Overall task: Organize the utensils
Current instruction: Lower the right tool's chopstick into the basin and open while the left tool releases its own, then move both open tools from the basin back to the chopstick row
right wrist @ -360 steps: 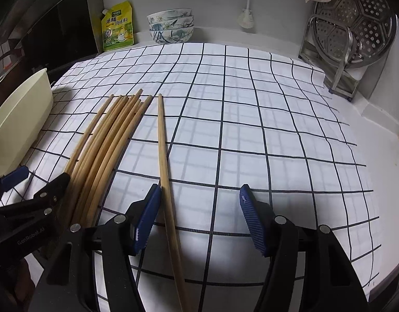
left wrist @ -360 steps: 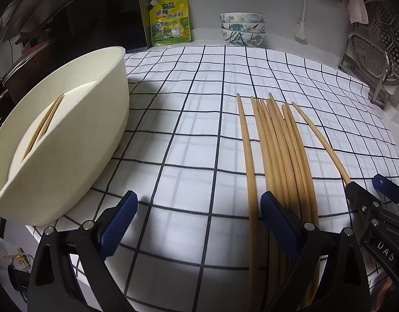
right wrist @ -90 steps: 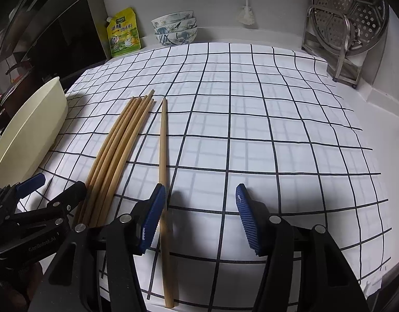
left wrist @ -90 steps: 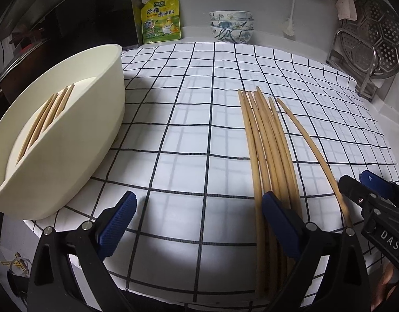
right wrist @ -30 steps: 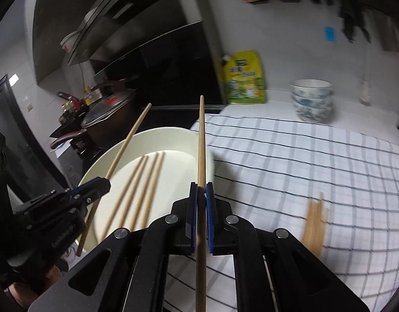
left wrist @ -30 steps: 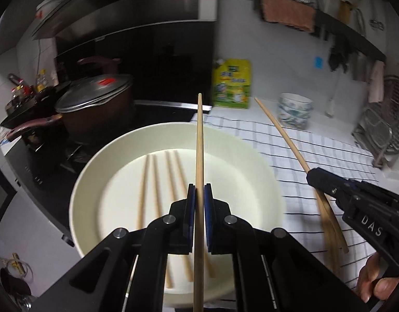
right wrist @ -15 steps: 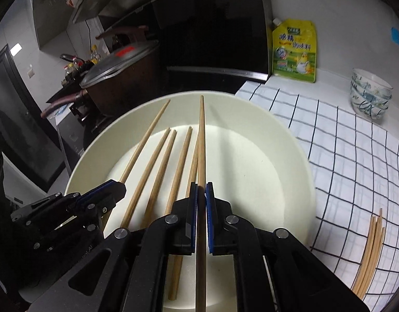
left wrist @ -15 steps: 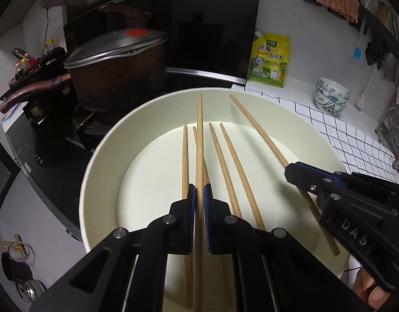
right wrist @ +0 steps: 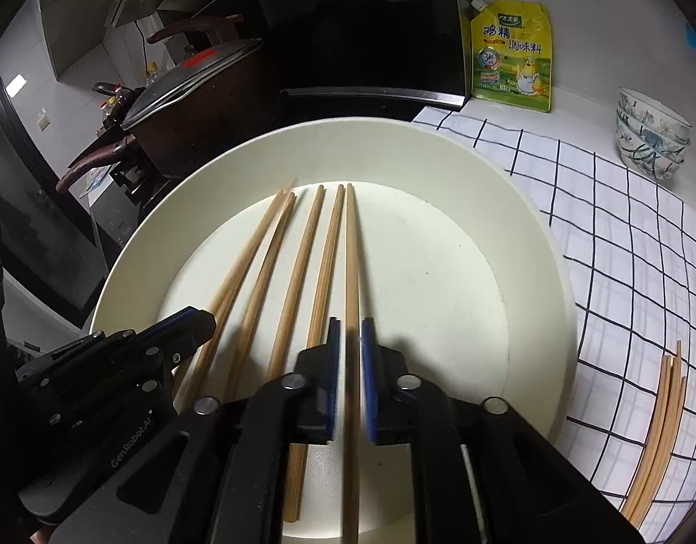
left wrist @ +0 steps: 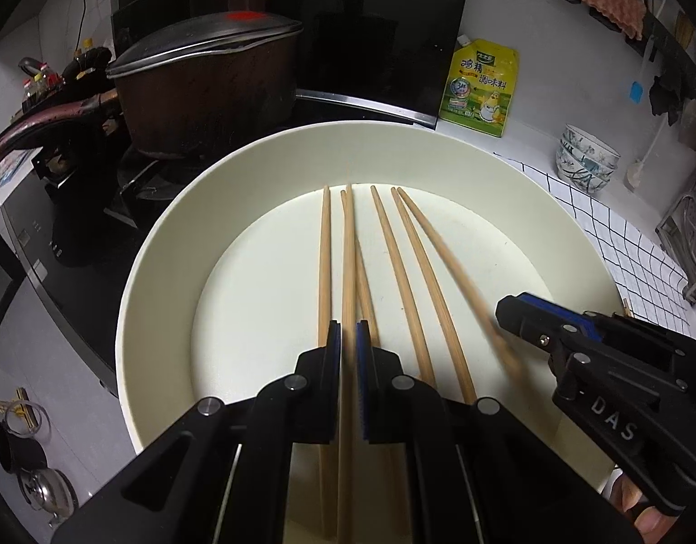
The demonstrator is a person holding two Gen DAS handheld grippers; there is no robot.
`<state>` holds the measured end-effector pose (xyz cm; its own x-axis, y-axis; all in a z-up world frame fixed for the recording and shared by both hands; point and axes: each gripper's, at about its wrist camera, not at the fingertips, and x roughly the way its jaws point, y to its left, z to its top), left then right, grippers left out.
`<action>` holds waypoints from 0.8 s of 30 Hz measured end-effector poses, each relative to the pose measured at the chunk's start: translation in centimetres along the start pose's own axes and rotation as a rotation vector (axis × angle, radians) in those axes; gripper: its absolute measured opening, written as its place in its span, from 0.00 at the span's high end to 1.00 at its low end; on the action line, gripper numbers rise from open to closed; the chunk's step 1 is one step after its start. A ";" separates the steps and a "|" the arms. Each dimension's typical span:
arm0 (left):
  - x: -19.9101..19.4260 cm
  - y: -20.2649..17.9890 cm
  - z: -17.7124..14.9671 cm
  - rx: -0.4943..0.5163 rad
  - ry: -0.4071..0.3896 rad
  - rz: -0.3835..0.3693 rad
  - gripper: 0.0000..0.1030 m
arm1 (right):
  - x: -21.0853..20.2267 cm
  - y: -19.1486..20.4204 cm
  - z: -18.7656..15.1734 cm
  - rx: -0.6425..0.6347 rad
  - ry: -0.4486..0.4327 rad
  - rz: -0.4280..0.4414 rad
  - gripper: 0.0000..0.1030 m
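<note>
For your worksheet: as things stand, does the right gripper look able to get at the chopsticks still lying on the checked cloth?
Probably yes. The chopsticks on the cloth lie in the open beside the cream bowl, nothing over them. But the right gripper, jaws just opening, is over the bowl, so the chopstick between them must drop first.

Dim kitchen light, fisheye-bent edges, dark corners, slight motion blur

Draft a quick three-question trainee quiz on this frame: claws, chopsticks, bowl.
1. True or false: the left claw is shut on a chopstick.
2. The spare chopsticks outside the cream bowl lie on: A) the checked cloth B) the floor C) a drawer.
3. What stands behind the cream bowl, to its left?

Key: 1 true; 2 A; 3 a lidded pot.
</note>
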<state>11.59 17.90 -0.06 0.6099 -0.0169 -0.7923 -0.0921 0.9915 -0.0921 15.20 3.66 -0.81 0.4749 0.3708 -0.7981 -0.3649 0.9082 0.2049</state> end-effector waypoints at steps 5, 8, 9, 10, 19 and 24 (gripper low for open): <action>-0.6 0.8 -0.2 -0.031 -0.020 0.015 0.61 | -1.2 -0.1 -0.1 -0.002 -0.035 -0.008 0.80; -1.2 1.0 -0.3 -0.032 -0.033 0.021 0.61 | -1.7 -0.1 -0.4 -0.002 -0.045 -0.010 0.80; -1.3 1.0 -0.5 -0.034 -0.037 0.022 0.60 | -1.8 -0.1 -0.5 -0.002 -0.046 -0.009 0.80; -1.5 1.1 -0.6 -0.035 -0.040 0.021 0.59 | -1.9 -0.1 -0.6 -0.002 -0.048 -0.009 0.80; -3.2 0.8 -1.3 -0.035 -0.080 0.023 0.49 | -3.7 -0.3 -1.8 0.001 -0.079 -0.010 0.77; -4.4 0.0 -1.7 -0.017 -0.109 0.025 0.42 | -5.0 -0.5 -2.3 0.012 -0.098 -0.009 0.75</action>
<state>7.54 17.78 2.40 0.6894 0.0227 -0.7240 -0.1212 0.9890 -0.0845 11.16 0.95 1.75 0.5544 0.3794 -0.7407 -0.3507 0.9137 0.2054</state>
